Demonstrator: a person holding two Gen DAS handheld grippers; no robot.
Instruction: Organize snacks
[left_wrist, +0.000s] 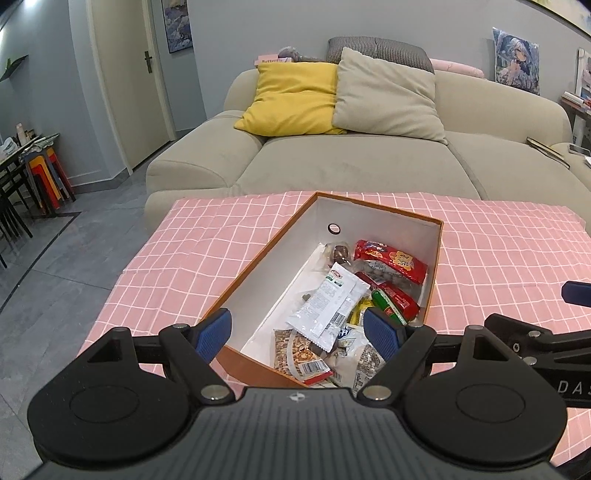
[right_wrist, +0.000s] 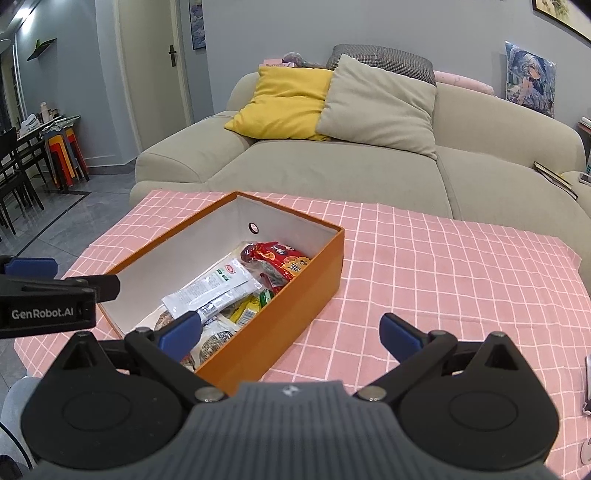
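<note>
Snacks lay gathered in the orange box at frame centre, apparently already sorted. Left gripper and right gripper hung wide open and empty, nothing left to carry.

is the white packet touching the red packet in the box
Touching. In the right wrist view the white packet lies over the near end of the red packet inside the orange box, no gap showing.

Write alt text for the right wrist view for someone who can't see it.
The open, empty right gripper hovers over the near end of an orange box filled with snack packets, on a pink checked tablecloth. The left gripper enters at left; a beige sofa sits behind.
</note>
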